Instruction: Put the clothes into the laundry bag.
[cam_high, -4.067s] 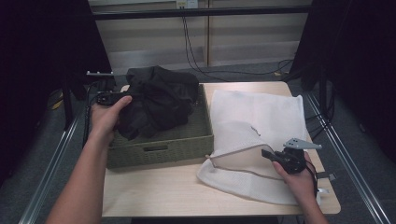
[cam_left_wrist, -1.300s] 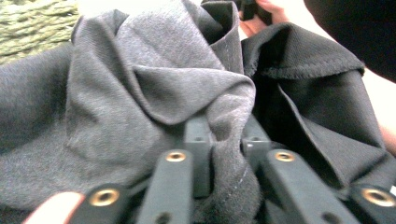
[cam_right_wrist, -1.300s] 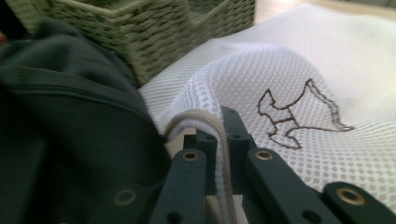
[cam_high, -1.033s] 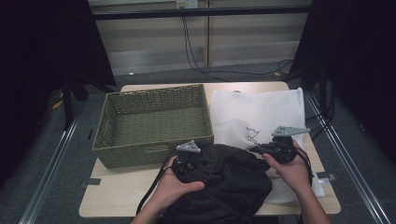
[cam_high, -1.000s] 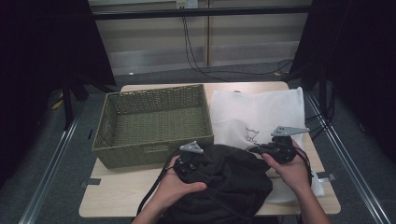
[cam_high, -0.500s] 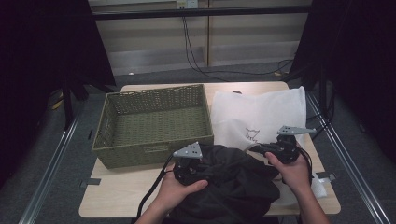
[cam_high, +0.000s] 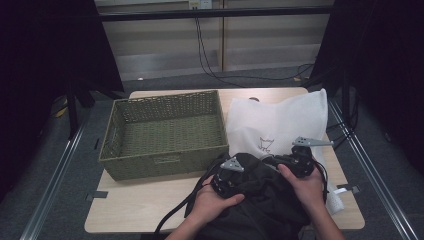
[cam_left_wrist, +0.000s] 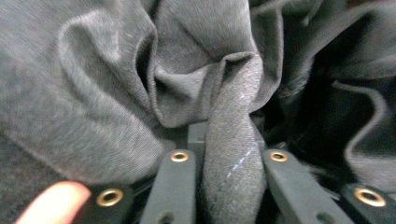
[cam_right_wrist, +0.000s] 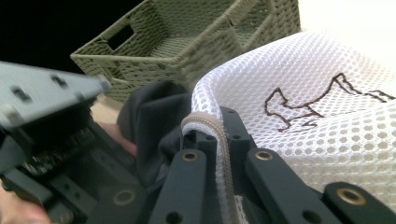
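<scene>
High view: the dark garment (cam_high: 260, 200) lies bunched at the table's (cam_high: 135, 205) front edge, overlapping the white mesh bag (cam_high: 280, 122), right of the basket (cam_high: 165, 132).

Left gripper view: the left gripper (cam_left_wrist: 227, 158) has just clamped a garment fold.

Right gripper view: the right gripper (cam_right_wrist: 223, 161) pinches the bag's zipper edge (cam_right_wrist: 219, 135).

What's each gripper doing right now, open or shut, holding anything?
Left gripper: jaws just closed, shut on a fold of the dark garment.
Right gripper: shut on the zipper edge of the white mesh bag.
</scene>
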